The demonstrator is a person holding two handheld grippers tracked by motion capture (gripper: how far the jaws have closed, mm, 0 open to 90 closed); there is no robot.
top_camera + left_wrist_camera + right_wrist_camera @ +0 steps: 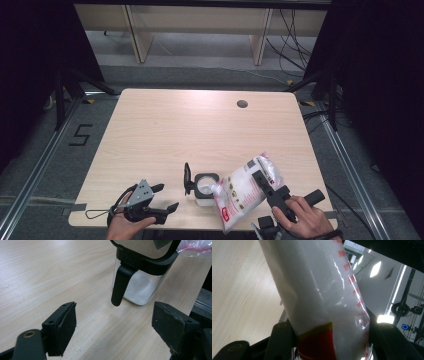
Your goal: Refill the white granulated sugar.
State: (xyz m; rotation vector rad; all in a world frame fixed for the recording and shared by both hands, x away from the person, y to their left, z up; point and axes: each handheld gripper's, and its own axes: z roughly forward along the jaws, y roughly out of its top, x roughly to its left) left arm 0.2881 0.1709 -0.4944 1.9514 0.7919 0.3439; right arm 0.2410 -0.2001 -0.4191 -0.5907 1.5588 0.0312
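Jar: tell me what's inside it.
The jar holds white granules in its lower part, seen through the clear wall. The bag tilts over its open top, hiding the opening.

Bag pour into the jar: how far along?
Done: the jar's lid is flipped open and white grains lie in the jar. In hand: the right gripper clamps the bag, tilted with its corner at the jar mouth. Left: finish pouring, close lid. The left gripper is open beside it.

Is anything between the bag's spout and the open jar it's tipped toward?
Nothing visible. The bag, clamped in the right tongs, leans with its low corner right at the jar mouth. The lid stands flipped up on the far side from the bag, and the left tongs sit apart, open.
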